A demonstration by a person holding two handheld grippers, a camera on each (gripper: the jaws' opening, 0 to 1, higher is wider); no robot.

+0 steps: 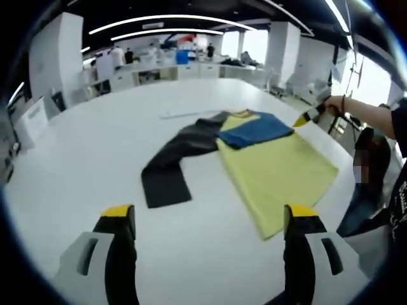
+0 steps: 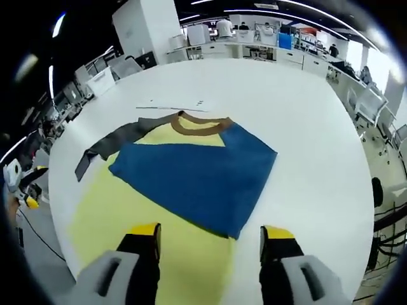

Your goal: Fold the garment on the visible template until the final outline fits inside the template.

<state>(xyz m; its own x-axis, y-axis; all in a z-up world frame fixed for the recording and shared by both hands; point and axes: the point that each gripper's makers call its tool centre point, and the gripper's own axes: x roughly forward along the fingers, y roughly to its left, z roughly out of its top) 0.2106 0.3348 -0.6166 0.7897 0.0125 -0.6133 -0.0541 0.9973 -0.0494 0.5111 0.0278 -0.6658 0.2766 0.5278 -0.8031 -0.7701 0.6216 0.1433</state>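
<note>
The garment, a yellow shirt with a brown collar, lies flat on the white table, its blue sleeve already folded across the chest and the dark grey sleeve still spread out. Next, I judge, that grey sleeve needs folding in, gripped at the cuff, laid flat. Left gripper and right gripper hover with jaws apart, empty; the template outline isn't discernible

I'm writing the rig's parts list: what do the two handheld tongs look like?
Left tongs and right tongs match: each has two black jaws capped with yellow tips, mounted on pale grey moulded bodies with slot-shaped cut-outs. No cables or markings are visible.
</note>
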